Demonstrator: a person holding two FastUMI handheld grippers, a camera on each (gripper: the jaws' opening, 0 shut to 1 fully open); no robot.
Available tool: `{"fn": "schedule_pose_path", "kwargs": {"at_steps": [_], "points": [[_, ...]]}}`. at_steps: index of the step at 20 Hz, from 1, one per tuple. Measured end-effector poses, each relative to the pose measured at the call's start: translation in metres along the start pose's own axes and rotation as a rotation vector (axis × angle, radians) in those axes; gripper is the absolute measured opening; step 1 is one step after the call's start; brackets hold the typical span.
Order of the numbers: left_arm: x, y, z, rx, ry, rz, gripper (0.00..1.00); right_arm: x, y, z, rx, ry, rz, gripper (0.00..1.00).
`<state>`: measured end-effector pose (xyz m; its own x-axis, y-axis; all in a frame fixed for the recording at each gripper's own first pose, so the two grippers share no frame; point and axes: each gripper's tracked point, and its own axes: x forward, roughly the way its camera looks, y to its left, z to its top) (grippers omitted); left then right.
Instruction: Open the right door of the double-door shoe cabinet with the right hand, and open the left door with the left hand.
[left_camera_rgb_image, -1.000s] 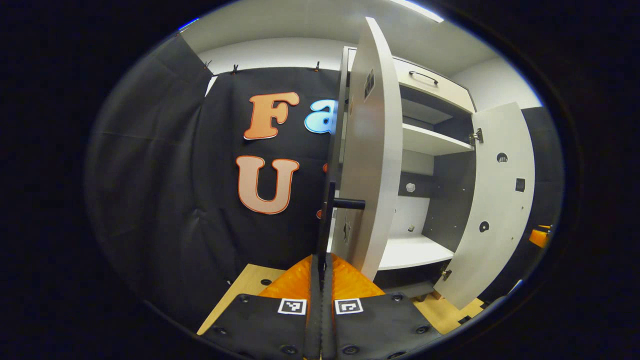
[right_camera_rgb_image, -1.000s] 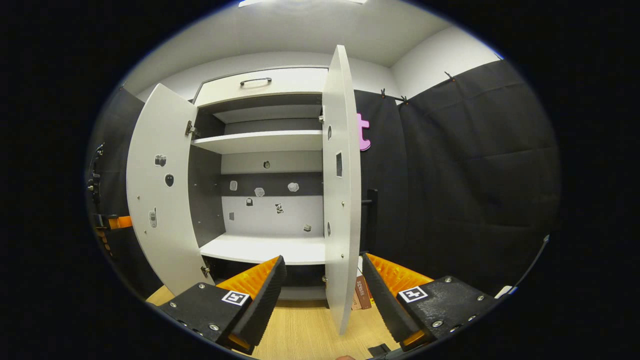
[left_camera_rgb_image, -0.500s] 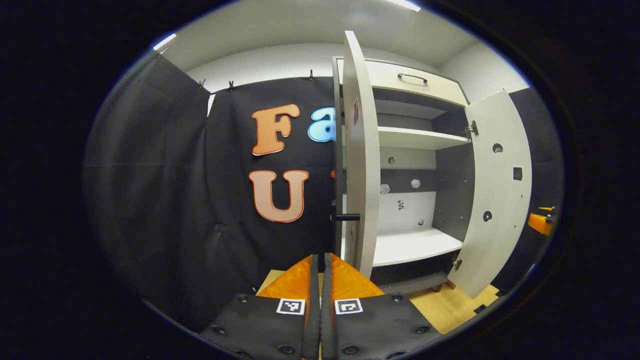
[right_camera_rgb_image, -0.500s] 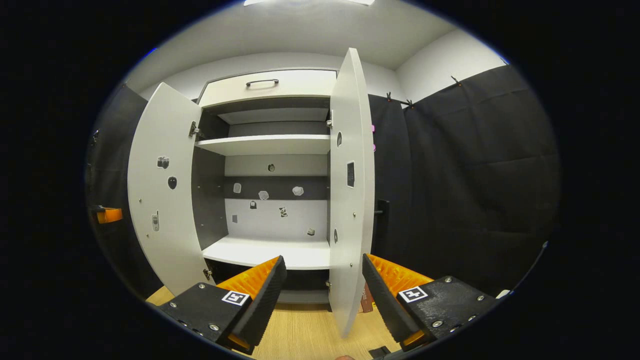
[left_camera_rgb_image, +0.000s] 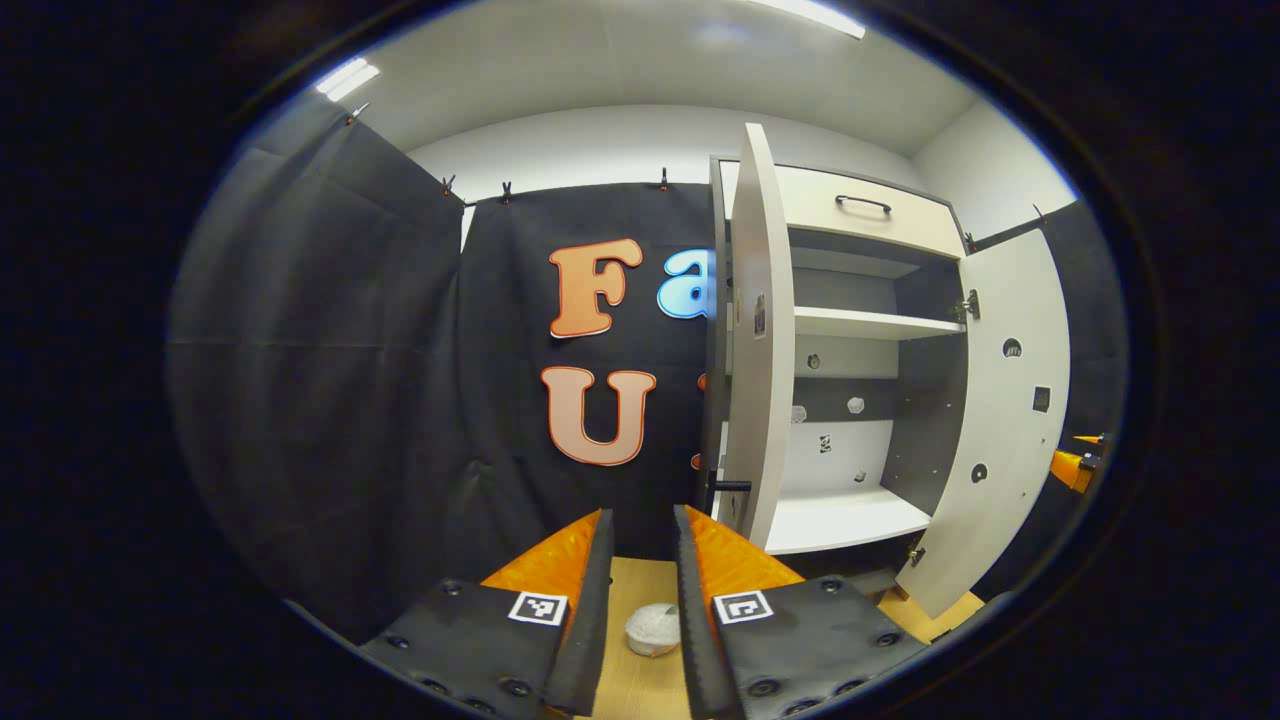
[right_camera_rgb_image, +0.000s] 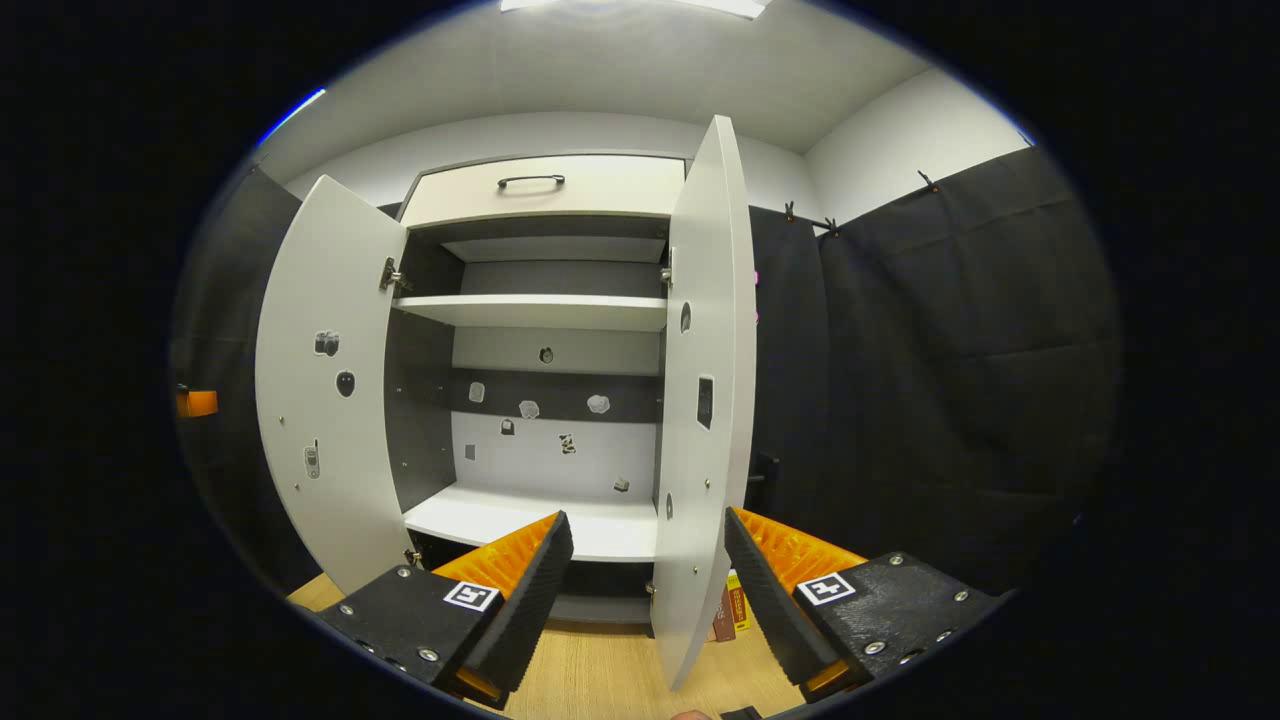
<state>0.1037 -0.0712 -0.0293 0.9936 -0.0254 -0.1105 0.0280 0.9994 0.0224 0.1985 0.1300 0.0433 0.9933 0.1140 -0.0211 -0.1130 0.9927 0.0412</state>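
The white shoe cabinet (right_camera_rgb_image: 545, 185) stands with both doors swung wide. In the left gripper view, the left door (left_camera_rgb_image: 762, 340) is edge-on just right of centre, and its dark handle (left_camera_rgb_image: 726, 485) sticks out a little beyond my fingertips. My left gripper (left_camera_rgb_image: 641, 515) is open, holding nothing and clear of the handle. In the right gripper view, the right door (right_camera_rgb_image: 705, 400) hangs edge-on ahead, between my fingers but touching neither. My right gripper (right_camera_rgb_image: 645, 520) is open and holds nothing. The left door (right_camera_rgb_image: 325, 400) shows at the left.
Inside are a white upper shelf (right_camera_rgb_image: 540, 310) and a lower shelf (right_camera_rgb_image: 520, 515) with small stickers on the back wall. A drawer with a dark handle (right_camera_rgb_image: 530, 181) tops the cabinet. A white round object (left_camera_rgb_image: 652, 630) lies on the wooden floor. Books (right_camera_rgb_image: 730, 600) stand behind the right door.
My left gripper went from shut on the left door's handle to open and drew back from it. The right gripper stayed open and backed away slightly.
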Motion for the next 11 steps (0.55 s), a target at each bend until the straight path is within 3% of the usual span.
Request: {"fn": "schedule_pose_path", "kwargs": {"at_steps": [4,10,11], "points": [[-0.003,0.013,0.016,0.033,-0.046,0.037,0.64,-0.001,-0.010,0.018,-0.016,-0.019,-0.017,0.93],[-0.005,0.020,0.040,0.032,-0.128,0.058,0.81,-0.010,-0.019,0.038,-0.023,-0.055,-0.030,0.93],[-0.006,0.022,0.043,0.027,-0.141,0.063,0.90,-0.010,-0.018,0.040,-0.018,-0.059,-0.029,0.93]]}}
